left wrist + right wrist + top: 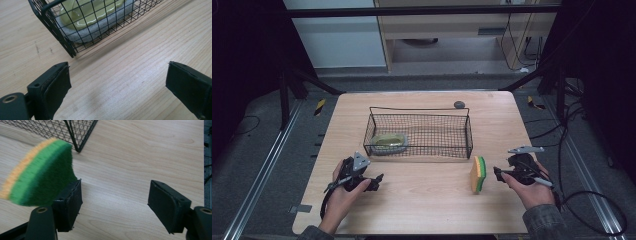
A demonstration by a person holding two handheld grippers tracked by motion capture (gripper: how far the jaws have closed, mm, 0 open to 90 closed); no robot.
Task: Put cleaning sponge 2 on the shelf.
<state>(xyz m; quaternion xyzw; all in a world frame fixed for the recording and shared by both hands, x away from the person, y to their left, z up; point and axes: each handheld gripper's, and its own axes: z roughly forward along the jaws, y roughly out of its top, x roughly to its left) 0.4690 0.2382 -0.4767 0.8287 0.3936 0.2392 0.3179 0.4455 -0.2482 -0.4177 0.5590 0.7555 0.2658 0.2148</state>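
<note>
Two grippers, left [374, 181] and right [498, 173], are held with jaws apart and empty above the table [427, 210], one soap dish [387, 143] is already lodged in the wire basket [419, 131], and the sponge [478, 174], on edge just beside the right gripper, is judged not yet picked up.

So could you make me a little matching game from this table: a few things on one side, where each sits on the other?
Things:
1. sponge
2. soap dish
3. small dark round object
4. left gripper

Places:
A. inside the wire basket, at its left end
B. behind the basket, near the table's far edge
C. standing on edge by the right gripper
D. open over bare wood in front of the basket

Pairs: 1-C, 2-A, 3-B, 4-D
</note>
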